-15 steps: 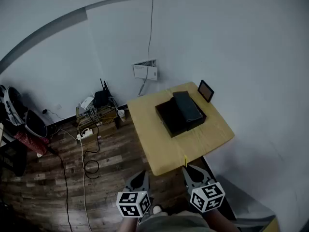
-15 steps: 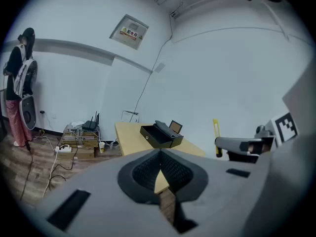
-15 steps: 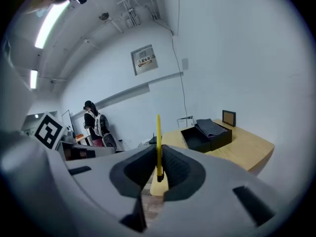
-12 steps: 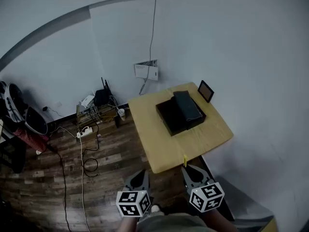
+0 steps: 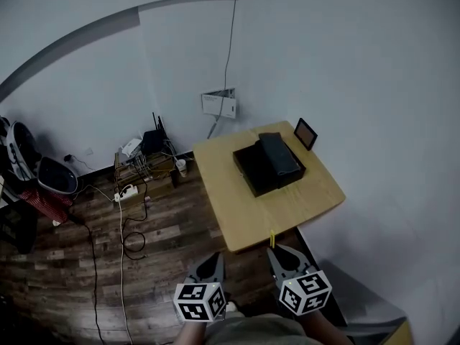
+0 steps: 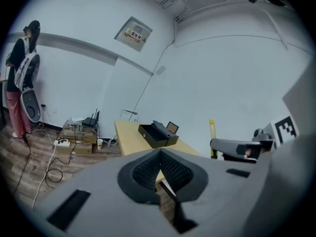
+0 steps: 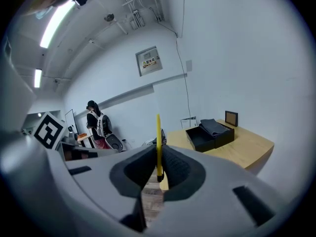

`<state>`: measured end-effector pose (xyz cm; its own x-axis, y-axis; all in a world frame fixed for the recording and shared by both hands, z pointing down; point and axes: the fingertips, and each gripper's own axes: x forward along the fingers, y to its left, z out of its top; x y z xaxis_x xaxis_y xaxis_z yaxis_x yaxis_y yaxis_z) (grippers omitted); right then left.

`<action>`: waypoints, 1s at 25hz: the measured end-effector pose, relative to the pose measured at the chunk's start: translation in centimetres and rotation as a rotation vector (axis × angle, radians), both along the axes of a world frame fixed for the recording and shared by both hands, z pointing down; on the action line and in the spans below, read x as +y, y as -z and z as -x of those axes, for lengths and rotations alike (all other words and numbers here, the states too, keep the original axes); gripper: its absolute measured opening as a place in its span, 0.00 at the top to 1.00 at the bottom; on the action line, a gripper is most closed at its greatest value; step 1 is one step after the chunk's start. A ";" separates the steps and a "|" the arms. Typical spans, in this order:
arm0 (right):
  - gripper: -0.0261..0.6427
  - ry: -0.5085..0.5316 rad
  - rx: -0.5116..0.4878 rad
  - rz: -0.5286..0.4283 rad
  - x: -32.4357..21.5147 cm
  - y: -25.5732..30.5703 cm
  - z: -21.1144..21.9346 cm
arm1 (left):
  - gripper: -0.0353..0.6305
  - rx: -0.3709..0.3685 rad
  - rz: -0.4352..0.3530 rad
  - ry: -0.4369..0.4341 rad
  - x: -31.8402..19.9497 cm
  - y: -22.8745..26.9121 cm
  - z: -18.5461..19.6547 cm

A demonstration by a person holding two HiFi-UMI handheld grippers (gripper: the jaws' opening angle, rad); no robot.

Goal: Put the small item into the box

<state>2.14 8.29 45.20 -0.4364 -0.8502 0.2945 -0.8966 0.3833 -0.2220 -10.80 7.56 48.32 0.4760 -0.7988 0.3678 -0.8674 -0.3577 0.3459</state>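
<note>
A thin yellow stick-like item stands upright between the jaws of my right gripper, which is shut on it; in the head view the yellow item pokes out ahead of the right gripper. An open black box with its lid folded back sits on the small wooden table, well ahead of both grippers. The black box also shows in the left gripper view, and the same box in the right gripper view. My left gripper is shut with nothing in it, its jaws pressed together.
A small framed picture stands at the table's far right corner. On the wooden floor to the left lie cables, a power strip and a router shelf. A person stands far off by the wall. White walls close the room behind the table.
The head view has drifted slightly; table and box sit a little higher in the frame. Both grippers keep their pose near the bottom edge, the right one still holding the yellow item.
</note>
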 end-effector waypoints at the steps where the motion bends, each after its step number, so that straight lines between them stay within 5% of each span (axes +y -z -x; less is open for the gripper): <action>1: 0.91 0.000 -0.002 0.000 0.0 0.0 0.3 | 0.94 0.001 -0.001 -0.004 -0.1 0.0 0.2; 25: 0.91 -0.048 -0.057 0.015 -7.2 -0.4 -1.2 | 0.94 -0.030 0.040 -0.095 -6.8 -1.6 -2.2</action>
<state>3.36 1.05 45.60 -0.4119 -0.8661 0.2833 -0.8994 0.3367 -0.2787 -8.58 0.76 49.97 0.5371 -0.7350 0.4138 -0.8405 -0.4250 0.3361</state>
